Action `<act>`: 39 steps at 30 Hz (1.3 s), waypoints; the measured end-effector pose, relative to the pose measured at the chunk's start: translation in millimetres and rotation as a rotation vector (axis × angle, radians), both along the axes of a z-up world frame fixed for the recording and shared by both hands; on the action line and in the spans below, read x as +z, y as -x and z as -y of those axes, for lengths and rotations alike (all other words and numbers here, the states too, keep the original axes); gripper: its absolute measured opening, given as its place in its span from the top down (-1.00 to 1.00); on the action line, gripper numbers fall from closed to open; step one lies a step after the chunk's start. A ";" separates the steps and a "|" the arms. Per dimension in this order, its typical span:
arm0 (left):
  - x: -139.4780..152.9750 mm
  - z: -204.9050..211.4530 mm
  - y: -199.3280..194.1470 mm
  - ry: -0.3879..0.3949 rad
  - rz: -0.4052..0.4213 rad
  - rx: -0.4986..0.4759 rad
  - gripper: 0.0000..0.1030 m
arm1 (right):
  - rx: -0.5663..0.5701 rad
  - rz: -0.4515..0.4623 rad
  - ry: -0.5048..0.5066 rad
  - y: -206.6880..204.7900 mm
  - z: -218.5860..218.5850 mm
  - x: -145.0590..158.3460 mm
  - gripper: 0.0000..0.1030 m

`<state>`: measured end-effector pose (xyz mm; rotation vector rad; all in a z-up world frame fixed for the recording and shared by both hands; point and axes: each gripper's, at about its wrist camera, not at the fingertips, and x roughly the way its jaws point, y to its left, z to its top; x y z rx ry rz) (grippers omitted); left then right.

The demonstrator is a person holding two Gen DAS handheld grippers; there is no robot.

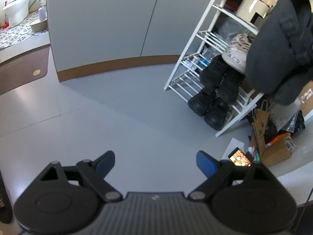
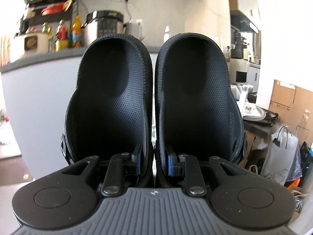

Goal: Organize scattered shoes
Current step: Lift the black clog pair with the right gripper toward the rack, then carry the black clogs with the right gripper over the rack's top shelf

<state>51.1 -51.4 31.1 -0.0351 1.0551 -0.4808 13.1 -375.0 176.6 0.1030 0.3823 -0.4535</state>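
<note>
My right gripper [image 2: 154,161] is shut on a pair of dark clogs [image 2: 111,98], pinching their two inner side walls together; the clogs are lifted in the air with their openings facing the camera. In the left wrist view a white shoe rack [image 1: 192,41] stands at the right. Black boots [image 1: 213,76] and black chunky shoes [image 1: 201,101] sit on its lower shelves, and a pale sneaker [image 1: 234,55] lies on a higher shelf. My left gripper [image 1: 155,161] hangs open over bare grey floor, well short of the rack. A dark sleeve [image 1: 277,45] hides the rack's right part.
Paper bags [image 1: 260,125], a cardboard box [image 1: 277,152] and a lit phone [image 1: 239,157] lie on the floor right of the rack. A grey cabinet [image 1: 109,23] stands behind, a brown mat [image 1: 23,68] at left. A kitchen counter with bottles [image 2: 58,33] and stacked boxes [image 2: 289,101] show behind the clogs.
</note>
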 end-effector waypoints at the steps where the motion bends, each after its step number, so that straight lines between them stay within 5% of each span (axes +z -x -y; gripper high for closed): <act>1: -0.2 0.5 -0.2 0.000 0.001 -0.001 -0.78 | -0.005 0.008 0.005 -3.5 4.0 8.6 0.49; 26: -12.5 8.2 -13.2 -0.028 0.012 0.007 -0.78 | -0.087 0.075 0.021 -101.2 86.4 169.9 0.49; 39: -17.1 18.6 -29.4 0.052 0.049 0.006 -0.77 | -0.162 -0.027 -0.074 -160.4 144.0 129.2 0.49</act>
